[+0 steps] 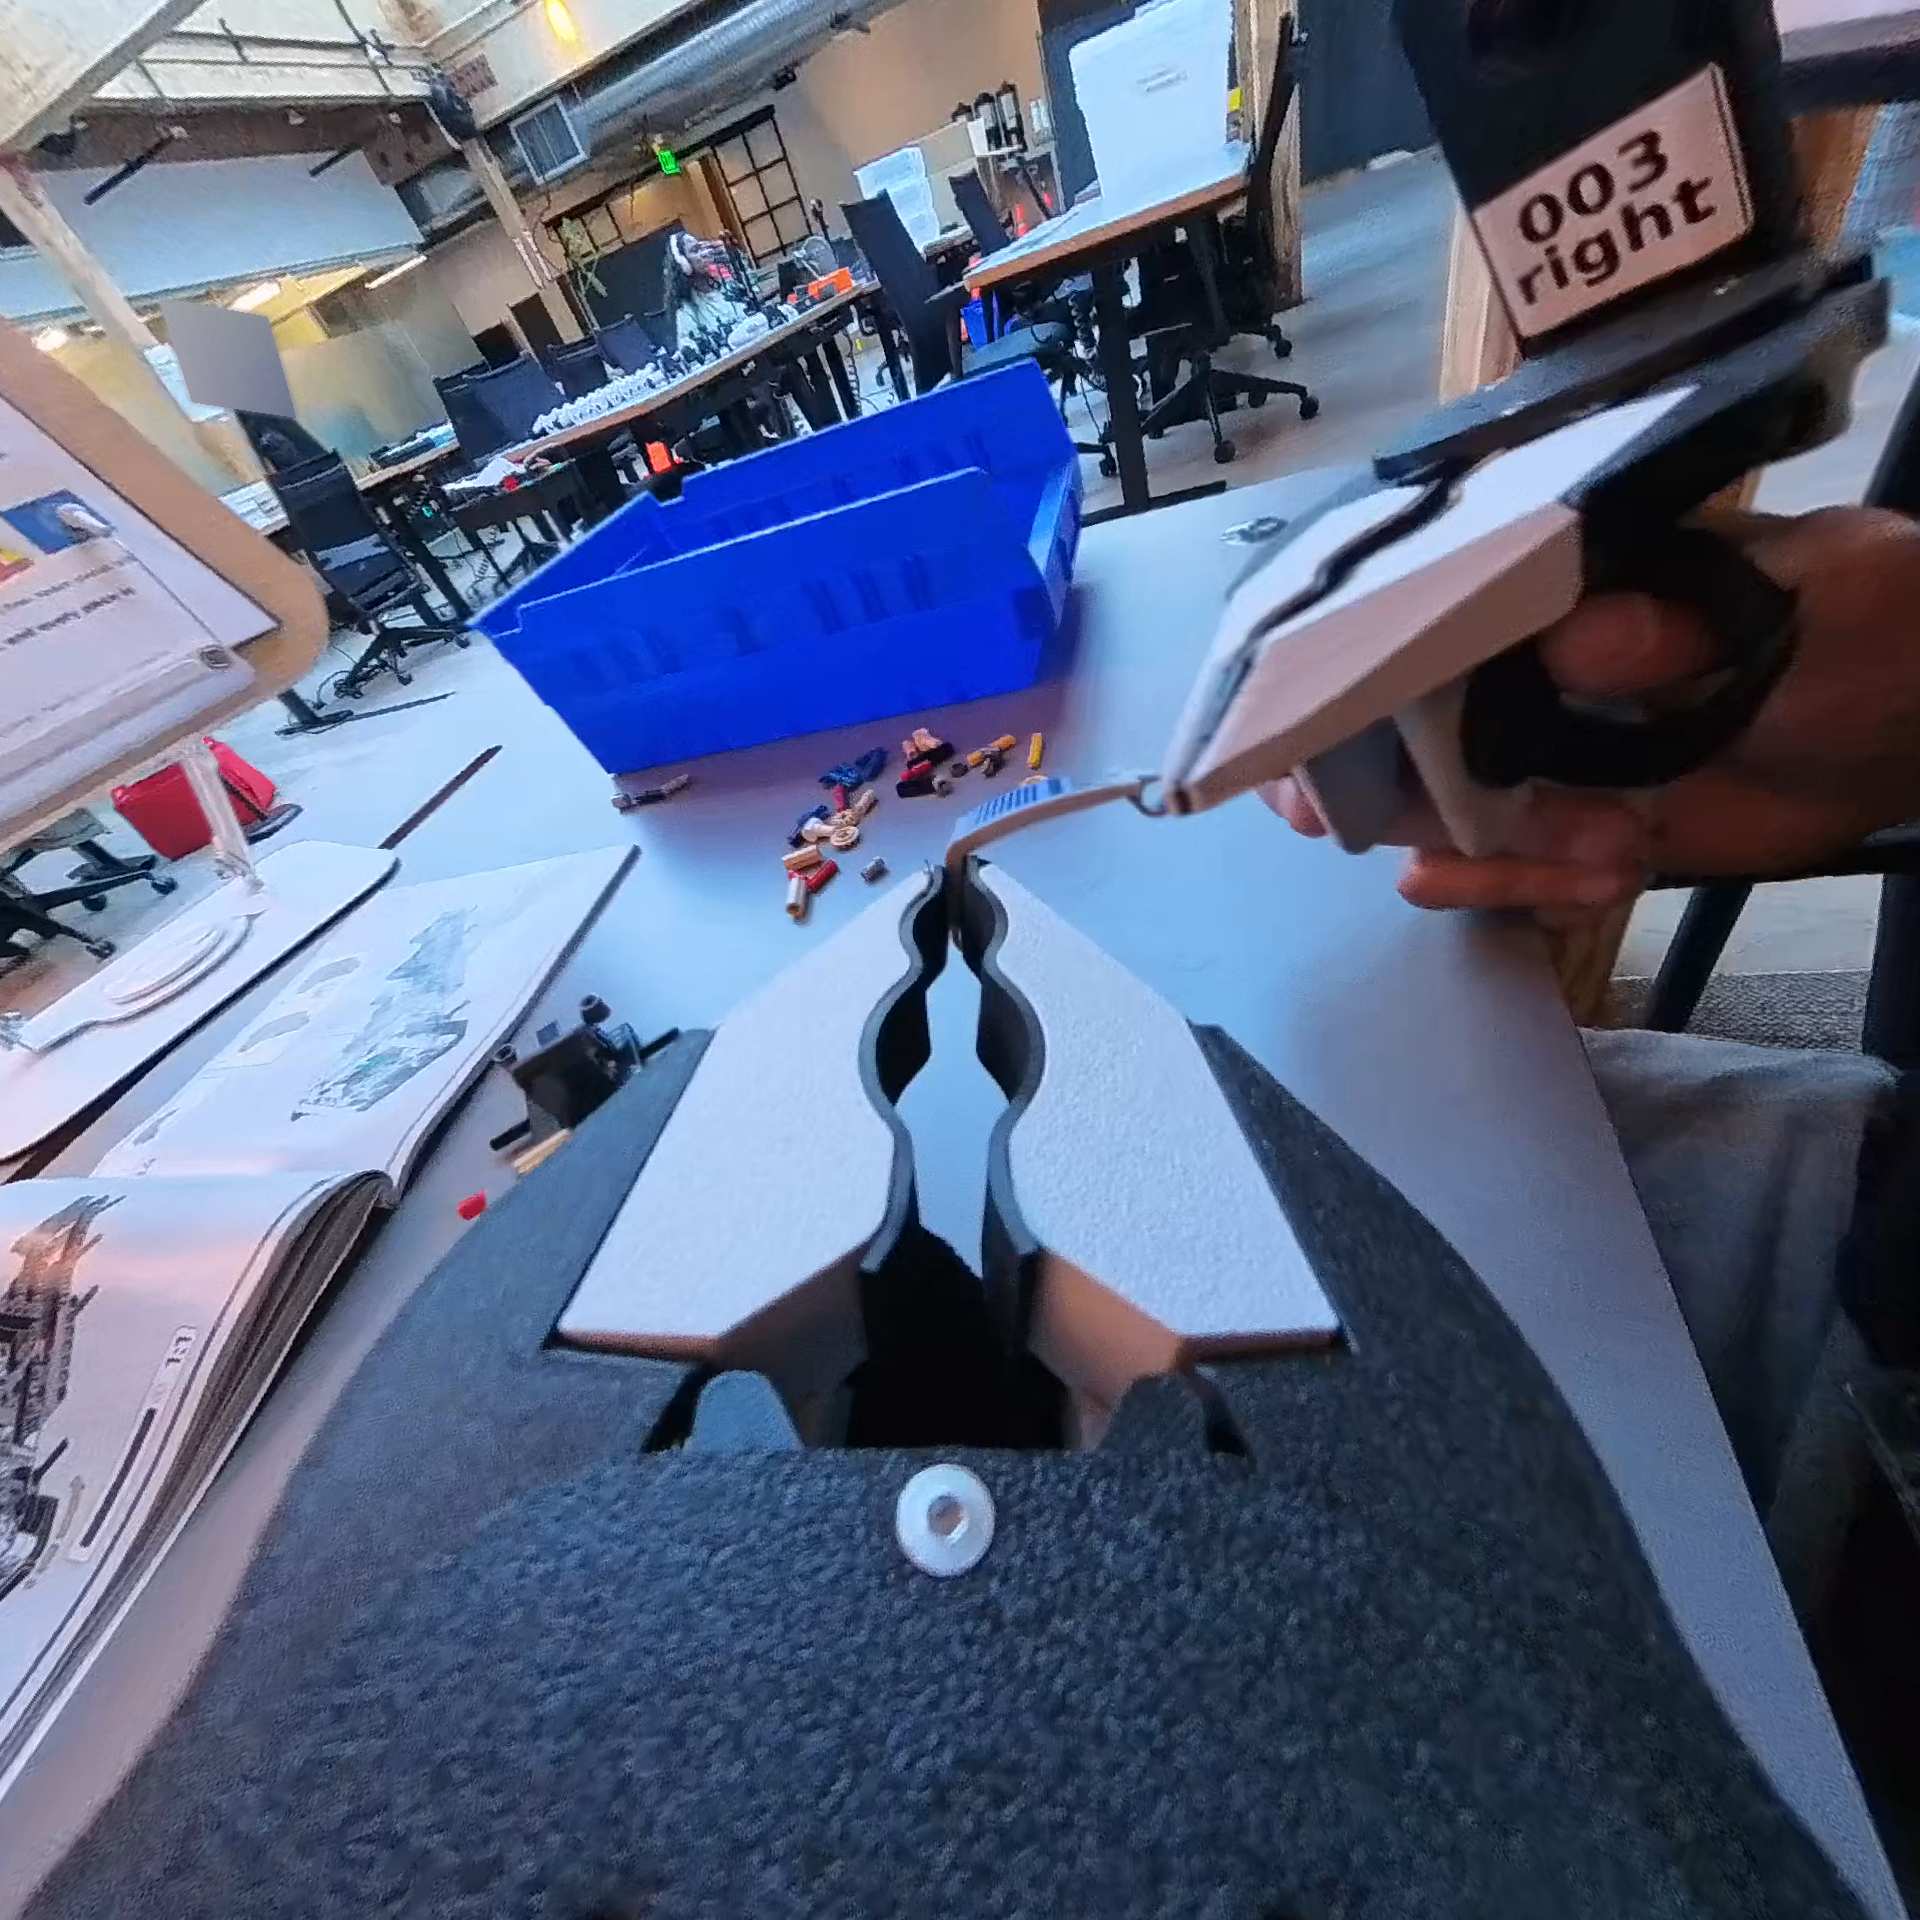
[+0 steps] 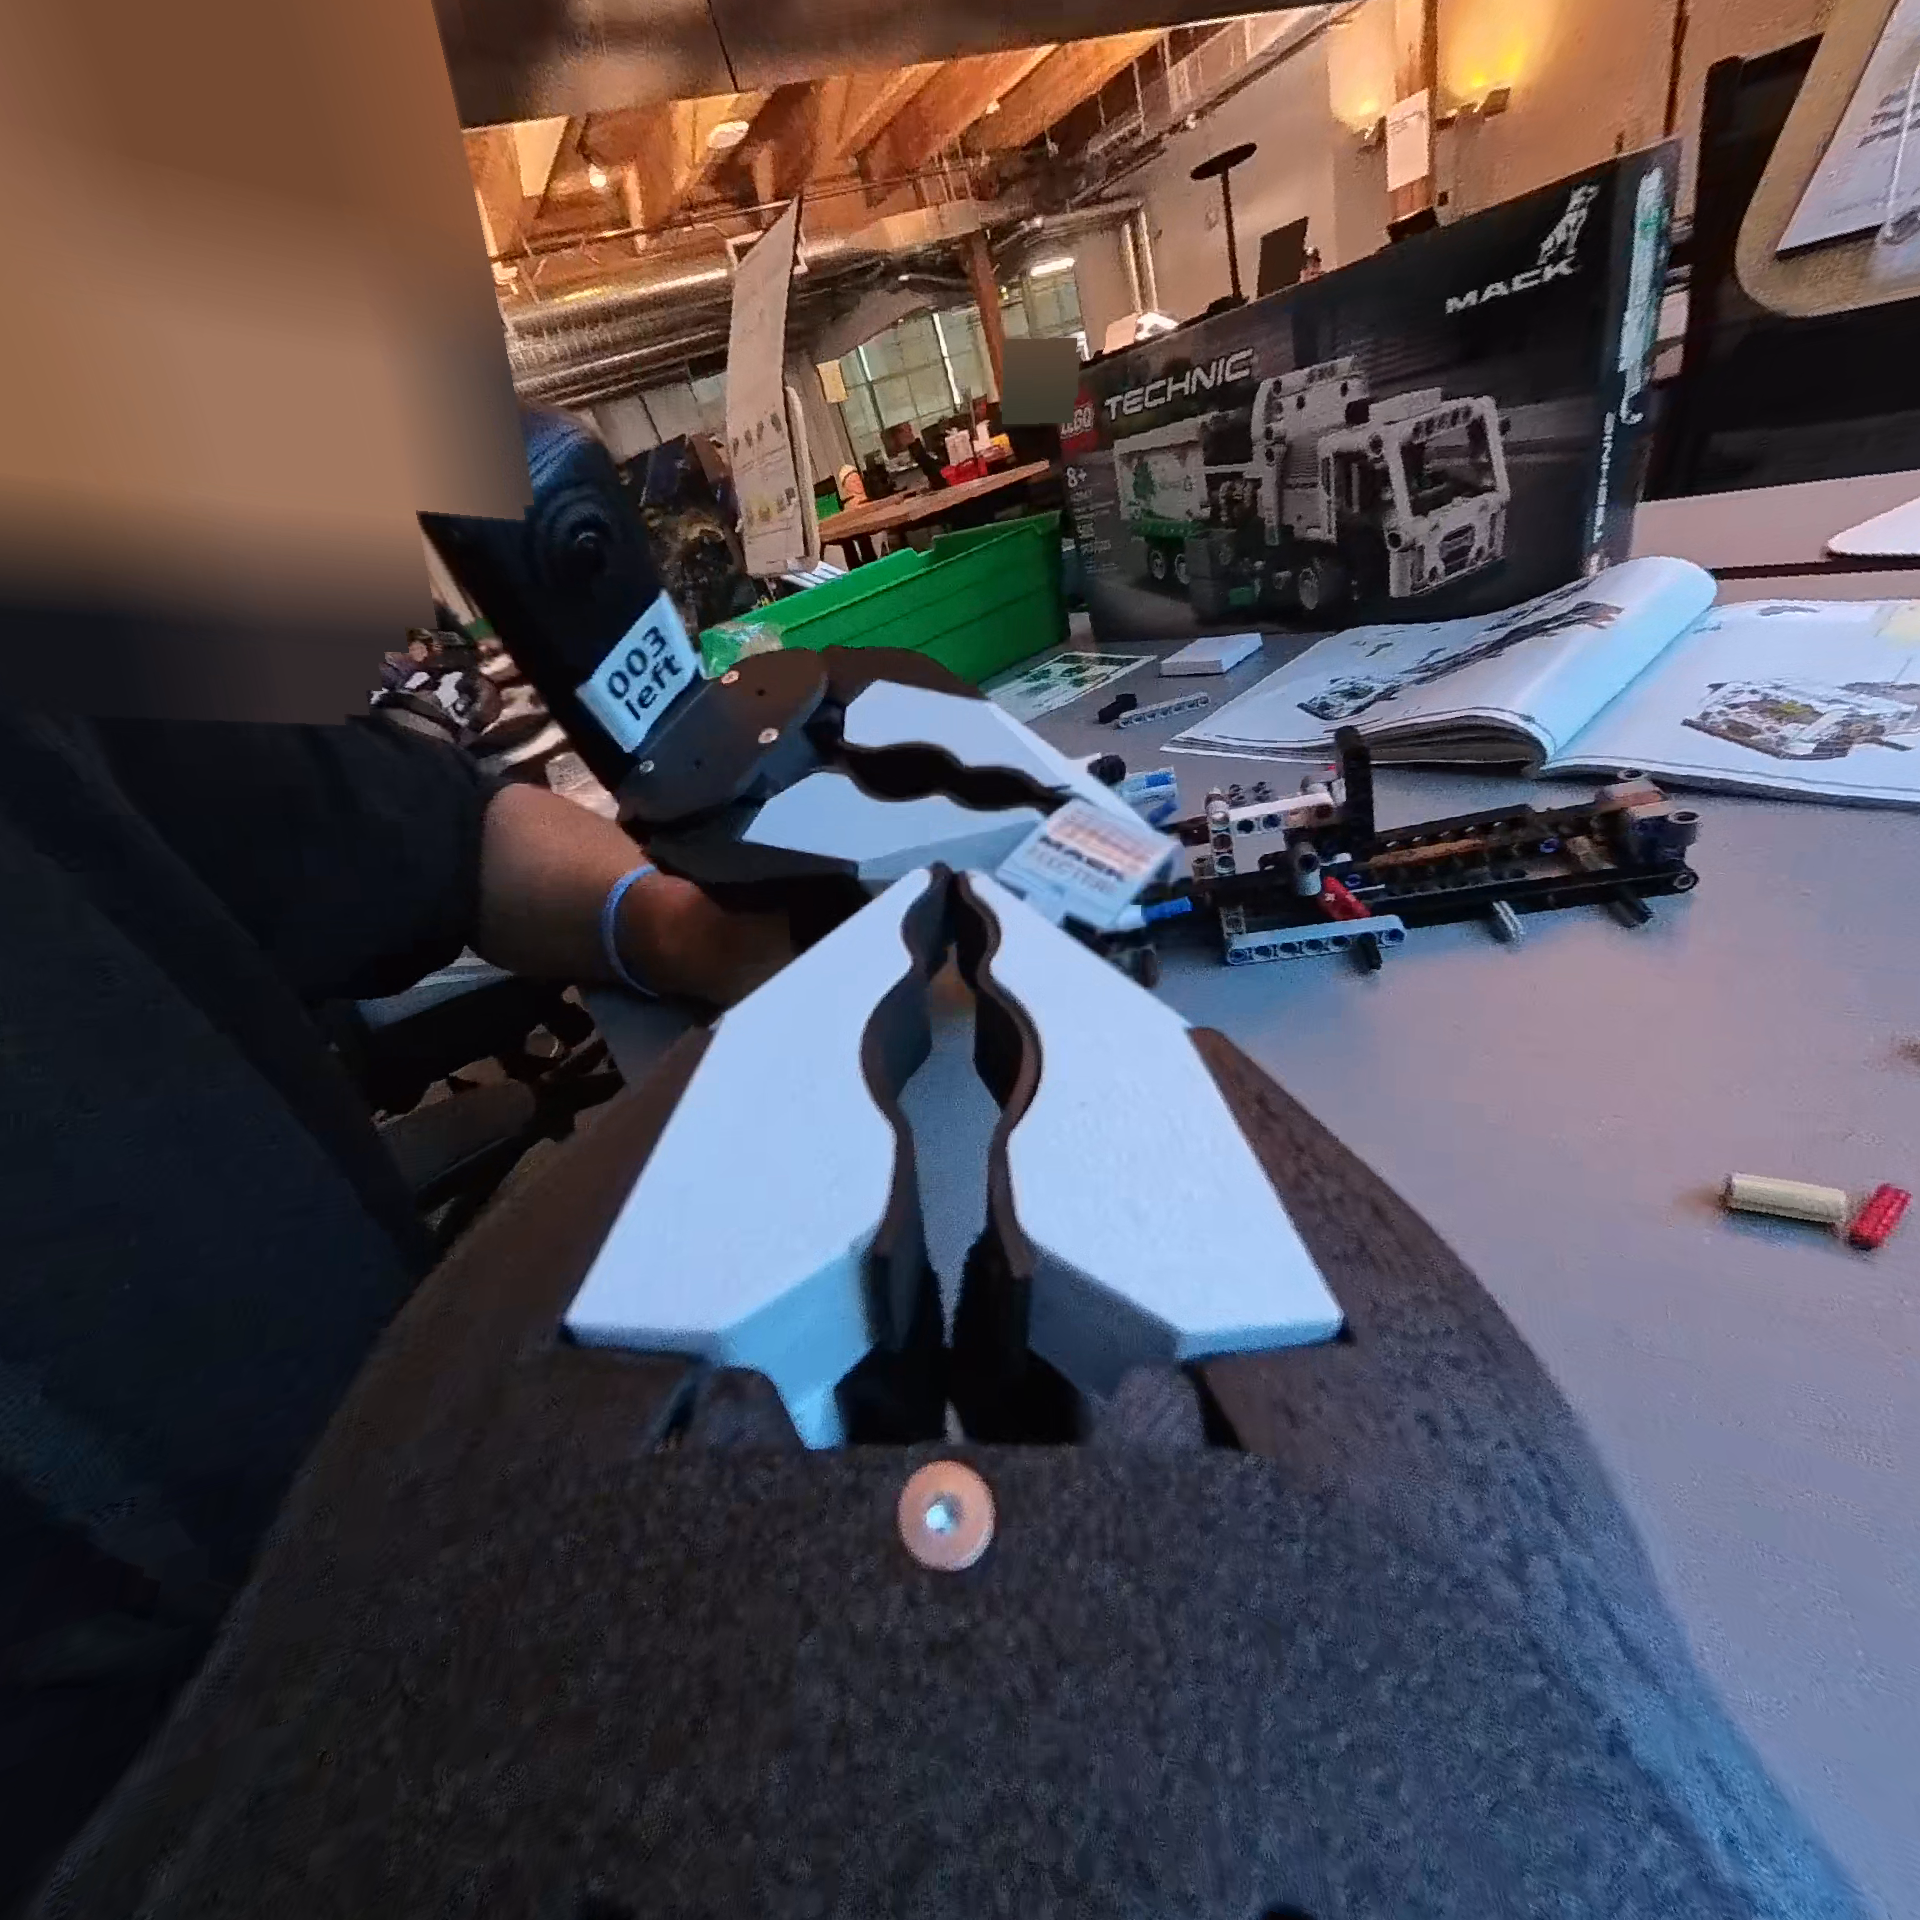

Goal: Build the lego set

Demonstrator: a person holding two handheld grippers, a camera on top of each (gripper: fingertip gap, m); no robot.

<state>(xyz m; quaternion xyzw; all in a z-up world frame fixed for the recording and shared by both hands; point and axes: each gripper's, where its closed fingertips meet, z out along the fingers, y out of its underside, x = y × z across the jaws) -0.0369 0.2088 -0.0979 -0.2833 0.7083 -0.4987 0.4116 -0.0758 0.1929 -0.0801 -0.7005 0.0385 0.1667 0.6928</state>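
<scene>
My left gripper (image 1: 954,896) is shut on one end of a thin white piece with a striped sticker (image 1: 1023,805). The piece curves up to my right gripper (image 1: 1169,800), which is shut on its other end. In the right wrist view my right gripper (image 2: 954,883) is shut at the piece's near corner. There the left gripper (image 2: 1081,821) pinches the same piece (image 2: 1091,862) just above the table. A long black Technic chassis (image 2: 1455,862) lies right behind it. Its end also shows in the left wrist view (image 1: 571,1070).
Loose small pins and connectors (image 1: 883,790) lie before a blue bin (image 1: 810,623). An open instruction book (image 1: 312,1039) (image 2: 1507,686) lies to the side. The set's box (image 2: 1351,457) and a green bin (image 2: 914,603) stand behind. A tan pin (image 2: 1787,1195) and a red pin (image 2: 1881,1214) lie nearby. The tips of one gripper are about 5 cm away from the tips of the other. The left tips stand about 15 cm off the red pin (image 2: 1881,1214).
</scene>
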